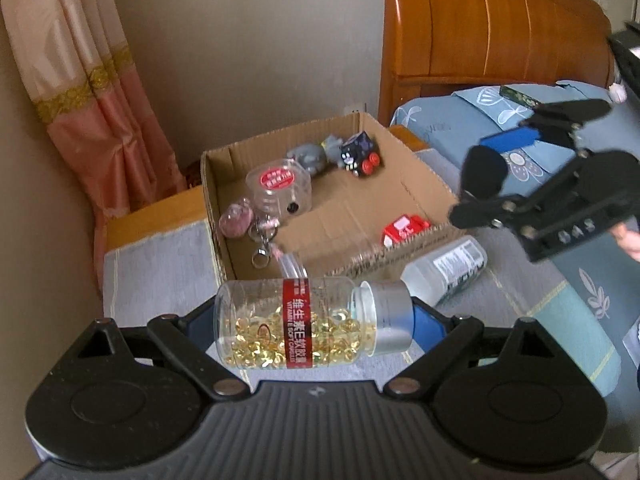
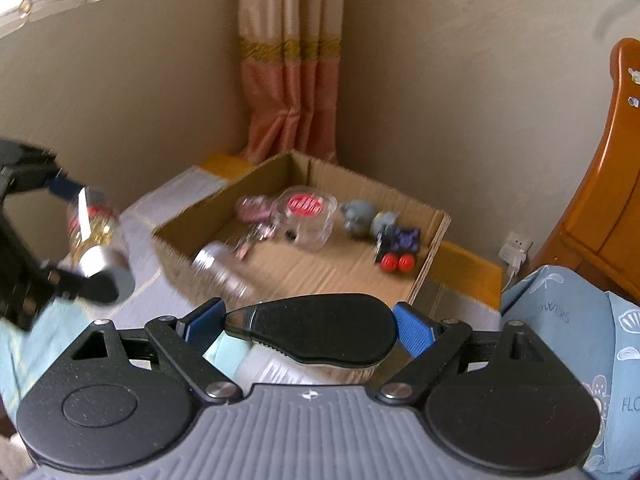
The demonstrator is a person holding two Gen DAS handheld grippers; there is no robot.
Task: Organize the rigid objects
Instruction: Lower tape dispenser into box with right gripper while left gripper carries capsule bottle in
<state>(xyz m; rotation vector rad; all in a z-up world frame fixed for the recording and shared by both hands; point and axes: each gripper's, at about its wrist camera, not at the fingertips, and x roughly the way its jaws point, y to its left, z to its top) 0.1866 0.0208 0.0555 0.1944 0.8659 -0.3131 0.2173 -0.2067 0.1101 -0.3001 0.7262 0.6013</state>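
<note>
While the left gripper (image 1: pixel 316 322) clamps a clear vitamin bottle (image 1: pixel 296 324) crosswise between its blue pads, the bottle lies sideways with its base at the left pad and its silver cap at the right, yellow capsules pooled along its lower side. Beyond it, on a grey cloth (image 1: pixel 160 264), sits an open cardboard box (image 1: pixel 320 216) holding, from left to right, a pink keychain (image 1: pixel 238 220), a clear jar with a red label (image 1: pixel 280 192), a grey plush toy (image 1: pixel 310 158), a black toy car with red wheels (image 1: pixel 360 154) and a small red toy (image 1: pixel 406 228) near the right wall. Just right of the box's near wall a white bottle (image 1: pixel 444 272) lies on its side, close to the held bottle's cap. Farther right, the right gripper (image 2: pixel 310 326) has its blue pads set against the two ends of a flat black teardrop-shaped object (image 2: pixel 320 326), gripped wide and lifted above the bedding, with the box's near edge just beyond it. A wooden headboard (image 1: pixel 492 24) rises at the far right, and a pink curtain (image 1: pixel 80 80) hangs at the far left.
</note>
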